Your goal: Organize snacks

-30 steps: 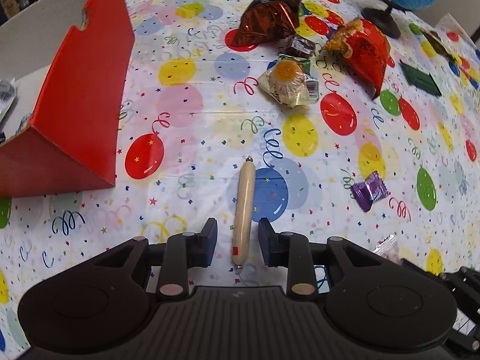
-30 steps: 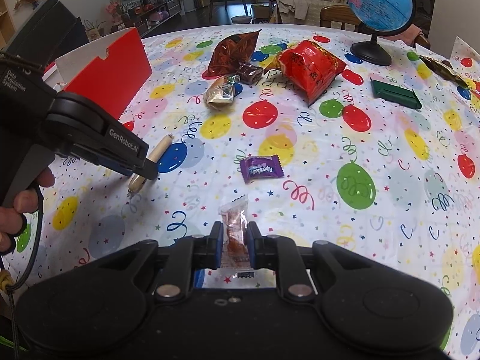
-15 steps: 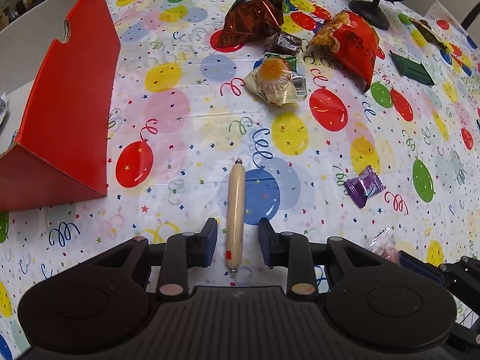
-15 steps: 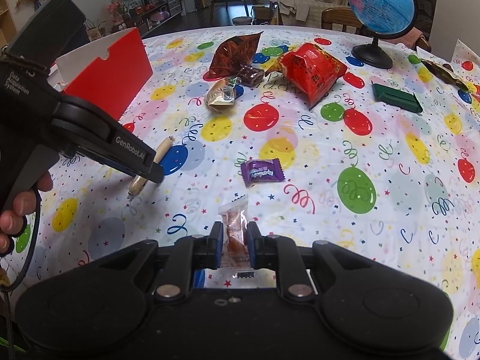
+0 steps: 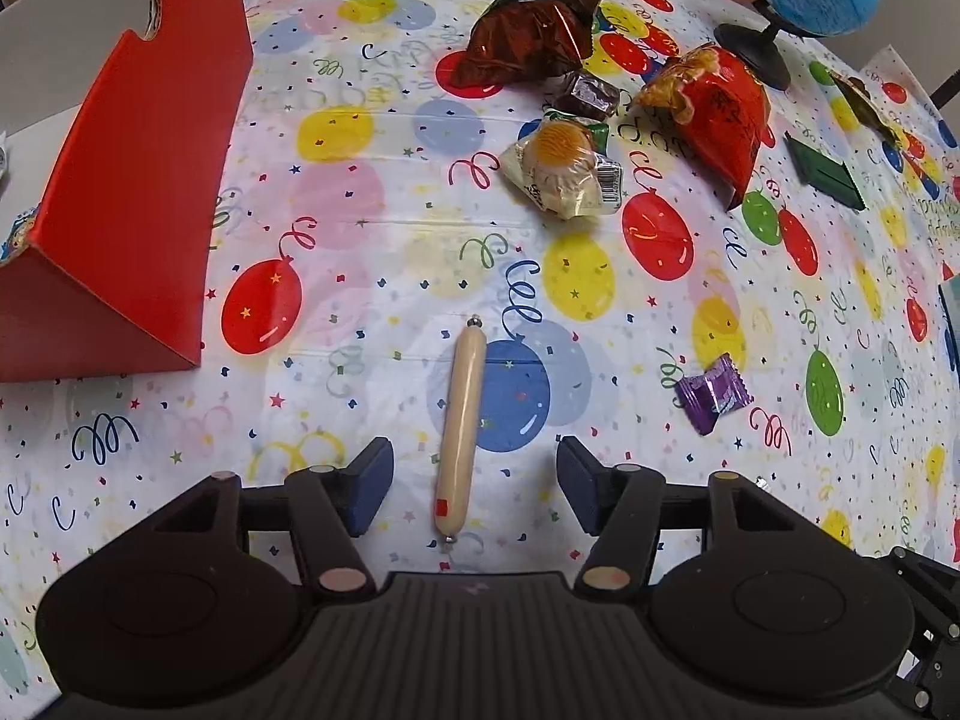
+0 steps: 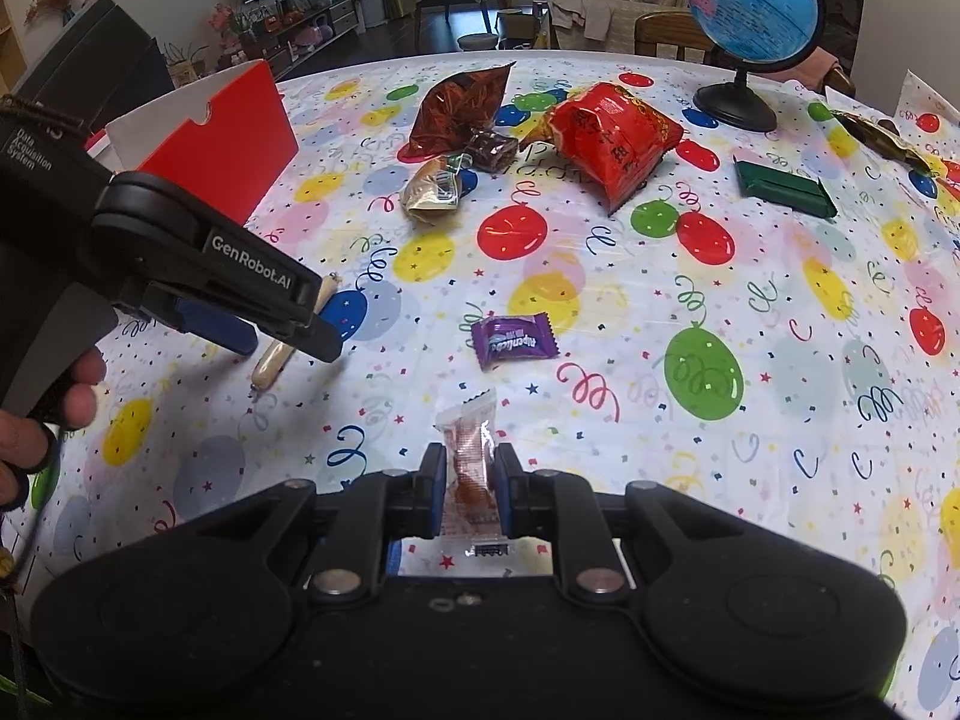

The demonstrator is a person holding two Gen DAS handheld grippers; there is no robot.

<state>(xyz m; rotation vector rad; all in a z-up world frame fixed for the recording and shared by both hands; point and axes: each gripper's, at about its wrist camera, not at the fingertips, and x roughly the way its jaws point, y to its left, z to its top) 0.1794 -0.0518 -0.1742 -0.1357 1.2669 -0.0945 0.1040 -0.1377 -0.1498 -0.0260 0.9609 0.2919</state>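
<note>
— Balloon-print cloth over the tabletop (image 5: pixel 372 204), living room with a television behind. Anything near the left tongs (image 5: pixel 474 489)?

— Spread wide apart, low over the cloth, one finger on each side of a pale sausage stick (image 5: pixel 459 426). Not touching it. Stick flat on the cloth, lengthwise between the fingers, far tip on a blue balloon.

— And the right tongs (image 6: pixel 470 489)?

— Clamped on a small clear packet with an orange sweet inside (image 6: pixel 471 462), packet standing up between the pads.

— Other snacks?

— Purple candy (image 6: pixel 515 341) flat on the cloth, just beyond the held packet. Farther back, close together: a dark brown foil bag (image 6: pixel 459 111), a small brown wrapped piece (image 6: pixel 493 150) touching its lower edge, a cream-wrapped bun (image 5: pixel 564 171) nearby, and a red bag (image 6: pixel 612 141) to the right. Green flat packet (image 6: pixel 783 187) off to the right, well apart from the cluster.

— Anywhere to put them?

— Red cardboard box (image 5: pixel 138 198) at the left edge, open side turned away, contents mostly hidden. Blue globe on a black stand (image 6: pixel 750 30) at the far right.
</note>
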